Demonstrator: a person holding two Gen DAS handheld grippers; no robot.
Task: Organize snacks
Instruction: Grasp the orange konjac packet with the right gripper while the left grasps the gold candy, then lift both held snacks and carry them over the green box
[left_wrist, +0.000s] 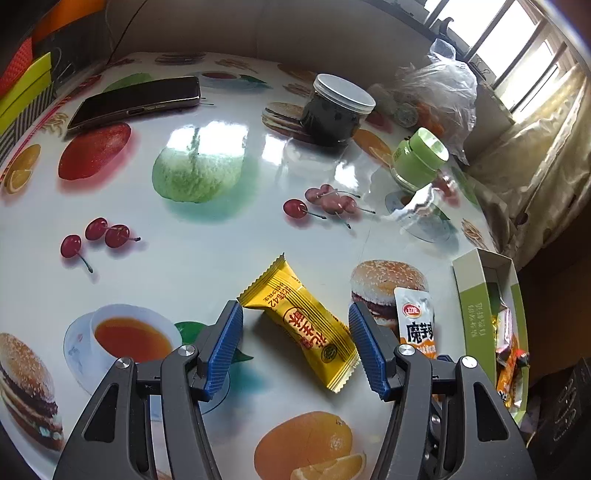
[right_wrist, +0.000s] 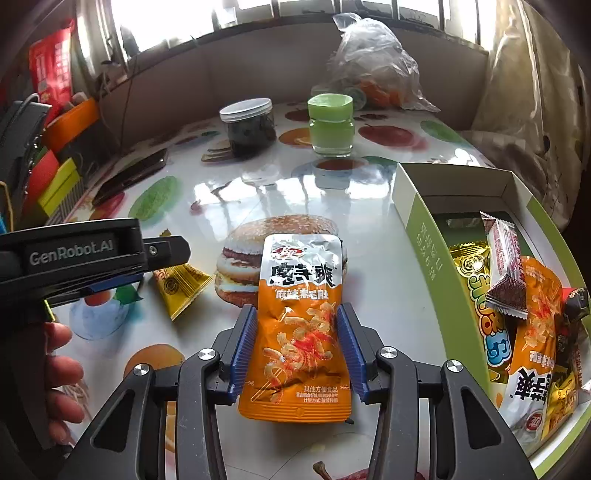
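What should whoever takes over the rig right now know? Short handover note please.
Left gripper: open, straddling the yellow snack on the table, not gripping.
Right gripper: shut on the orange pouch.
Box, at the right edge: already holds several snacks.
Left: put the pouch in the box, then grip the yellow snack and box it too.

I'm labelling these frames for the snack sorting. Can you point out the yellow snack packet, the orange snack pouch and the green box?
yellow snack packet (left_wrist: 303, 323): left wrist view, middle of its wrapper.
orange snack pouch (right_wrist: 297, 332): right wrist view, centre of its printed front.
green box (right_wrist: 437, 258): right wrist view, its near outer wall.
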